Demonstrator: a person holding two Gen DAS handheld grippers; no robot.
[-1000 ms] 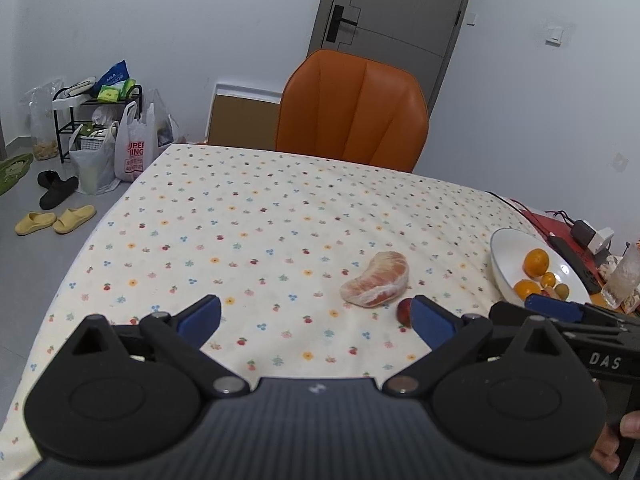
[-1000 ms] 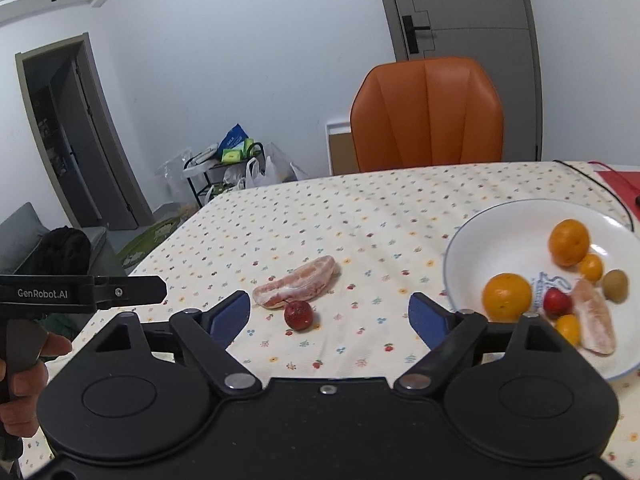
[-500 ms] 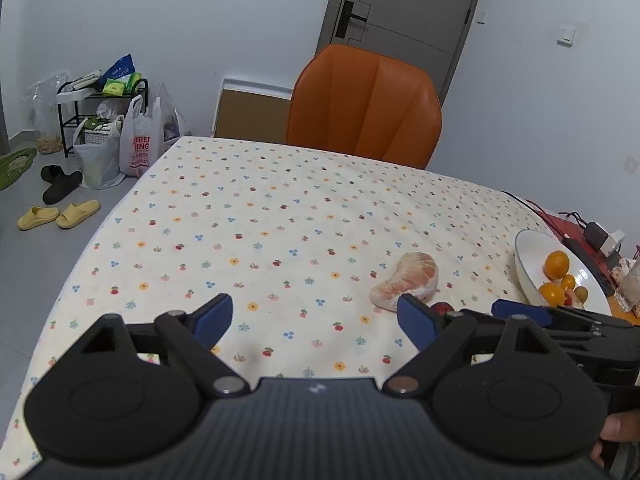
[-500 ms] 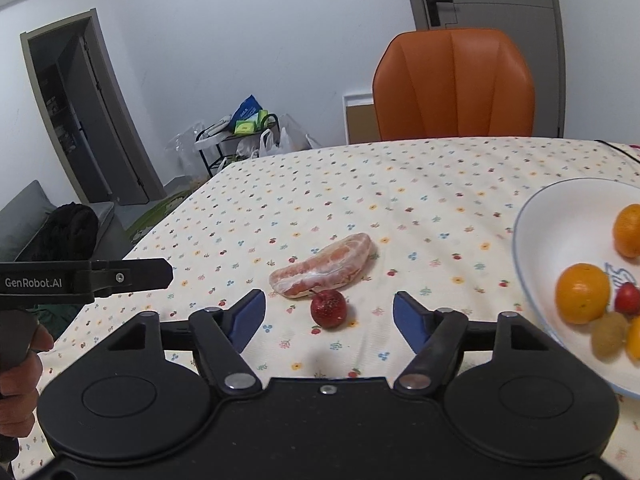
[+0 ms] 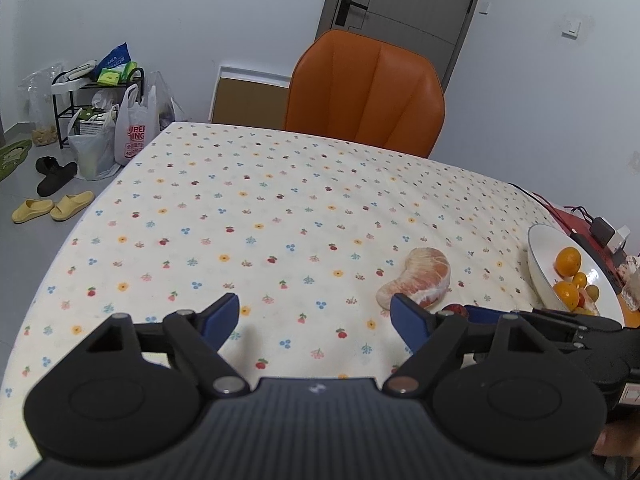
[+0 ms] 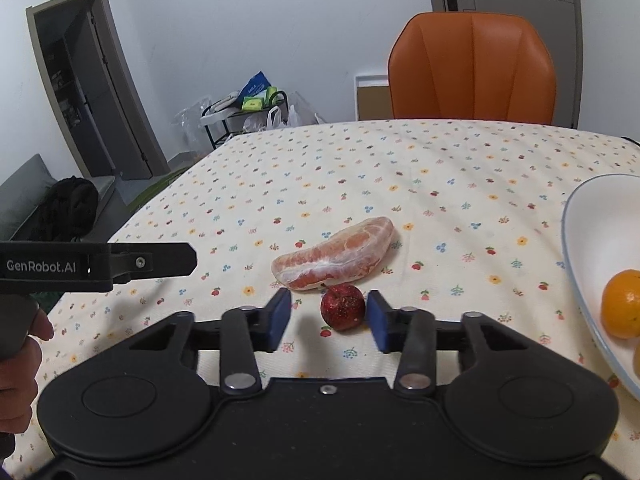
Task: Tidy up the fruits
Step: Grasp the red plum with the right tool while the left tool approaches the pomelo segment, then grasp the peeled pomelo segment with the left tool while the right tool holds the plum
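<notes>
A small dark red fruit [image 6: 343,306] lies on the flowered tablecloth between the fingers of my right gripper [image 6: 329,320]. The jaws are partly closed around it, the right pad close to it and a gap on the left. A peeled pomelo segment [image 6: 338,255] lies just beyond it, and it also shows in the left wrist view [image 5: 416,283]. A white plate [image 6: 588,248] with oranges [image 6: 622,303] stands at the right. My left gripper [image 5: 316,320] is open and empty, hovering over the cloth left of the segment. The red fruit [image 5: 454,309] is mostly hidden there.
An orange chair [image 5: 366,92] stands behind the table's far edge. A red tray with cables and an adapter [image 5: 600,229] lies beyond the plate [image 5: 538,256]. A rack with bags [image 5: 96,120] and slippers [image 5: 52,206] are on the floor at the left.
My right gripper has moved left and forward to the red fruit and its jaws have narrowed around it. The left gripper has drifted back and left, staying open.
</notes>
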